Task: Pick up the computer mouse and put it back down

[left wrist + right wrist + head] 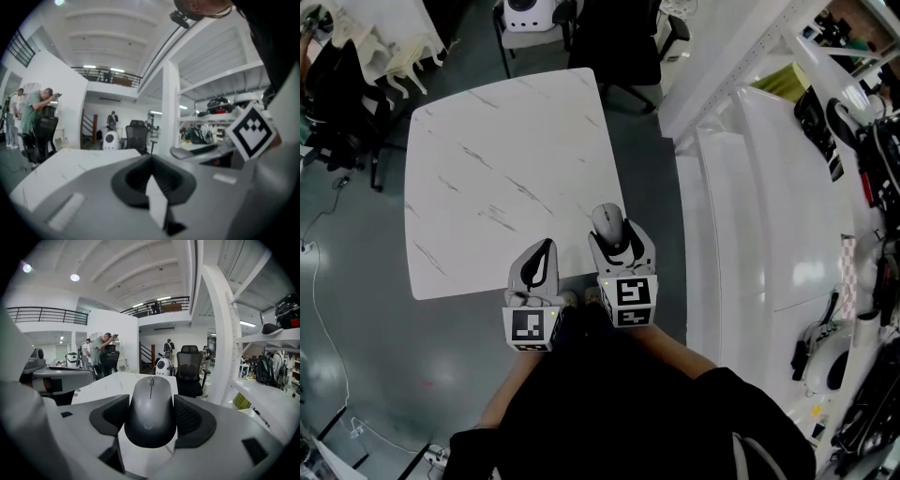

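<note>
A grey computer mouse sits at the near right edge of the white marble table. My right gripper is shut on it, a dark pad pressed against each side. I cannot tell whether the mouse rests on the tabletop or hangs just above it. My left gripper hovers at the table's near edge, to the left of the right one. Its jaws meet in a point and hold nothing.
A tall white shelving frame with bags and gear stands close on the right. Black office chairs and a small white robot stand beyond the table's far edge. A person stands by a chair in the background.
</note>
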Available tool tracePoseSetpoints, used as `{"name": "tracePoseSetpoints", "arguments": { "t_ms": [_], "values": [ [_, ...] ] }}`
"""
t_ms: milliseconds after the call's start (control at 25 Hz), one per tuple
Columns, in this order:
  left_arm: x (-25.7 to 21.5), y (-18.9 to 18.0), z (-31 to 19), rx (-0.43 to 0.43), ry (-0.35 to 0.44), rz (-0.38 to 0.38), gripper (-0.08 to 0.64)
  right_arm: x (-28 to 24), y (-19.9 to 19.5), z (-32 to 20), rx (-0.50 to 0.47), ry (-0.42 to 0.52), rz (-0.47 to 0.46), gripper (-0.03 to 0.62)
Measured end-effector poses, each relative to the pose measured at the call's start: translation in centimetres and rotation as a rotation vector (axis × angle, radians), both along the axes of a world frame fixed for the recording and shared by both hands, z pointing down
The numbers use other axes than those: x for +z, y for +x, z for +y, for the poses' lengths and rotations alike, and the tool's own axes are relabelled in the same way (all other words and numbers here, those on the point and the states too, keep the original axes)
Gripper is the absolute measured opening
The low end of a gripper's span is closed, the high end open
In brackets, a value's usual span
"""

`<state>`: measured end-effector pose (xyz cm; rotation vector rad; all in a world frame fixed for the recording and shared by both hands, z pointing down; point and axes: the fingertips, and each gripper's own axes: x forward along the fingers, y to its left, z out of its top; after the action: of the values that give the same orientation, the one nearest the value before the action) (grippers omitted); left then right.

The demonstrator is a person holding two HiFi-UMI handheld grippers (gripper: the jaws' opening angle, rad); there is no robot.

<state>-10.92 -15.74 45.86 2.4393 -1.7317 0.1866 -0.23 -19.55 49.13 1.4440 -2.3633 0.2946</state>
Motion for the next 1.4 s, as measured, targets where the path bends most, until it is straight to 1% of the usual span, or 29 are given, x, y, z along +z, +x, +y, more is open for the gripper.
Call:
{"name": "tracePoseSetpoints", "arguments": {
  "t_ms": [440,640,920,1080,1240,1400],
  "values": [
    [3.2,0.2,-0.1,0.006,-0.080,0.001,0.008,6.6,-0.6,-0.6,-0.001,-0.139,0.039,0.259],
    [4.6,0.5,-0.5,0.013,-0.108,0.005,0.008,10.2,-0.3,-0.6,0.002,-0.212,0.091,0.259],
    [5.9,0.6,-1.0,0.025,-0.143,0.001,0.008,15.2,0.0,-0.5,0.043,-0.347,0.106,0.259],
    [6.4,0.1,-1.1,0.014,-0.161,0.001,0.008,17.0,0.2,0.0,0.062,-0.412,0.127,0.259],
    [6.7,-0.2,-1.2,0.007,-0.170,0.002,0.008,18.3,0.7,0.3,0.104,-0.469,0.110,0.259],
    [7.0,-0.8,-1.1,-0.002,-0.177,0.002,0.008,19.0,0.8,0.8,0.102,-0.492,0.124,0.259]
  ]
}}
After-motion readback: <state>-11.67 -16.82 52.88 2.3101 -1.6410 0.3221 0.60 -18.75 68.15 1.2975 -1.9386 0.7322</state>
